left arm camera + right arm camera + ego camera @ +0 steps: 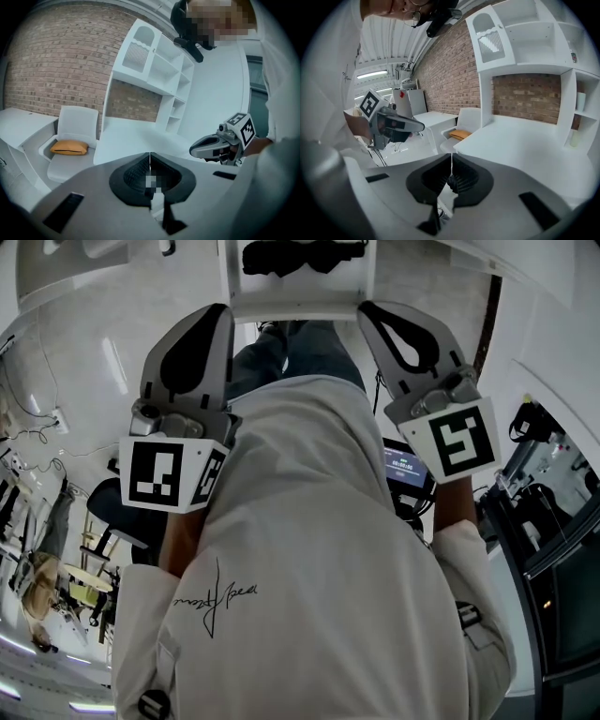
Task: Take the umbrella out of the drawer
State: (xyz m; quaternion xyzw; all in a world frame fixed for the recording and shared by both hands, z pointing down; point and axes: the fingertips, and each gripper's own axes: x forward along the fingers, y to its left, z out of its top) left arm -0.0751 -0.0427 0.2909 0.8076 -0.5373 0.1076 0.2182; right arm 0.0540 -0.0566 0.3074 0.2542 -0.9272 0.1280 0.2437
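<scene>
Progress looks close to nil: the left gripper (214,324) and the right gripper (384,324) hang at about 10 and 2 o'clock in the head view, each clenched tight on nothing. At 12 o'clock in that view a dark bundle (300,257) lies in a white open tray (234,282), possibly the umbrella in its drawer, though I cannot tell for sure. Reaching in, gripping and lifting out all seem left to do.
</scene>
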